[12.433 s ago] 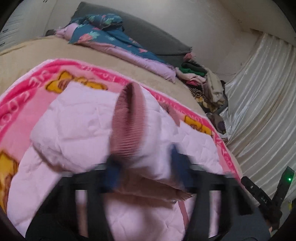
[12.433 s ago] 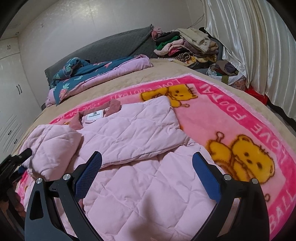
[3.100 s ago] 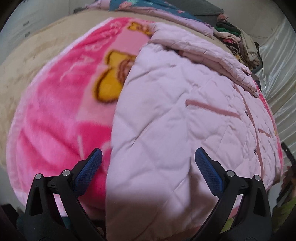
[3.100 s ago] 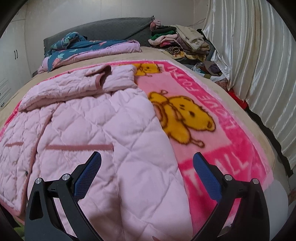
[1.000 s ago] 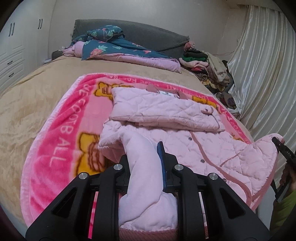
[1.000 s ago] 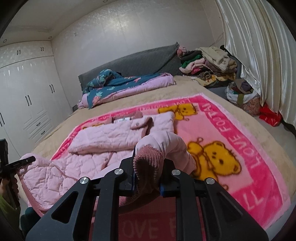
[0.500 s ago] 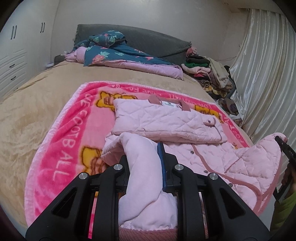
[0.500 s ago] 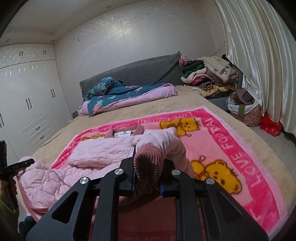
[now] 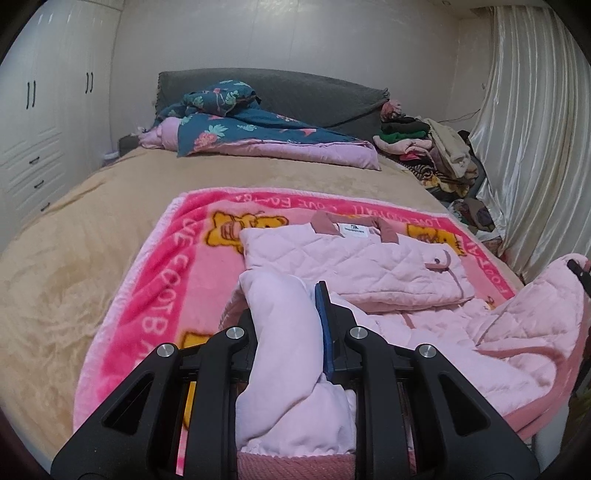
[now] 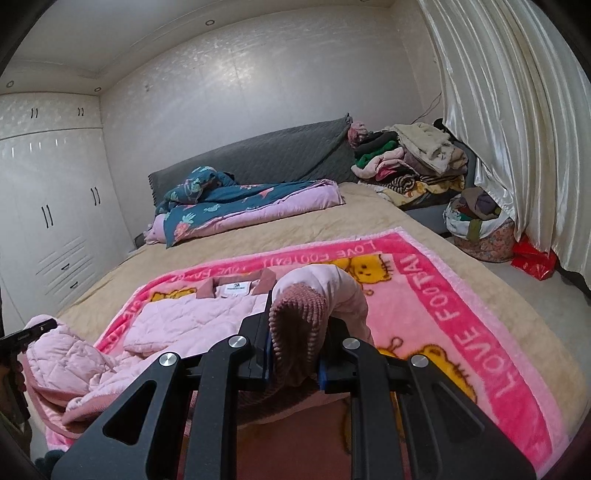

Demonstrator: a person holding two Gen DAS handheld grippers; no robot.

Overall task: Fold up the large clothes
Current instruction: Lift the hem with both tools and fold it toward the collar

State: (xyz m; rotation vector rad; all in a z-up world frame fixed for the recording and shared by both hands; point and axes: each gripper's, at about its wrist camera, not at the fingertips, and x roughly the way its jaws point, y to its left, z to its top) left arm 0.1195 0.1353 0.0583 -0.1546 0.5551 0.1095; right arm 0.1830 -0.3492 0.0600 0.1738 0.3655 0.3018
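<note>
A tan bed [image 9: 92, 229] carries a pink bear blanket [image 9: 162, 266]. On it lies a pink quilted jacket [image 9: 354, 258], collar far, hem raised near. The left gripper [image 9: 288, 332] is clamped on the hem's left corner; the right gripper [image 10: 295, 343] pinches its ribbed right corner.

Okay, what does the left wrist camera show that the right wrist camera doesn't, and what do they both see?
Only the left wrist view shows the left gripper clamped on the pale pink quilted jacket, and a buttoned cuff tab.

Only the right wrist view shows the right gripper clamped on the jacket's ribbed hem, the red bag on the floor, and ceiling spotlights.

Both show the jacket on the pink bear blanket, the teal floral quilt, the clothes pile and white wardrobes.
</note>
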